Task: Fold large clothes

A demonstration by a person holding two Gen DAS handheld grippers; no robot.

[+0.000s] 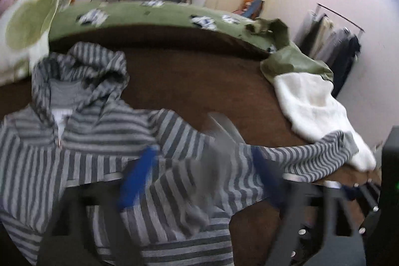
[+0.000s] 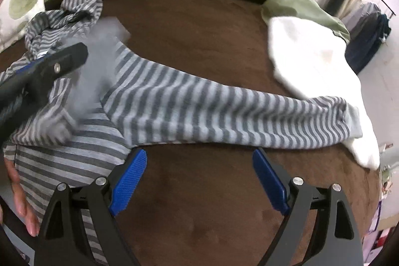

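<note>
Because the grey-and-white striped hooded sweatshirt (image 2: 174,101) lies flat on the brown suede-like bed cover (image 2: 199,203) with one sleeve stretched out, the right gripper (image 2: 199,181) hovers wide open below that sleeve, seemingly ready to fold it inward; the left gripper (image 1: 199,171), blurred, also looks open above the chest.

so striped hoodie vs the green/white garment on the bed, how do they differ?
The striped hoodie is grey-striped; the green and white garment is solid olive with a white fleecy side. The hoodie lies spread, one sleeve stretched out; the garment is bunched at the bed's edge. The sleeve's cuff reaches the garment. Both rest on the brown blanket.
</note>
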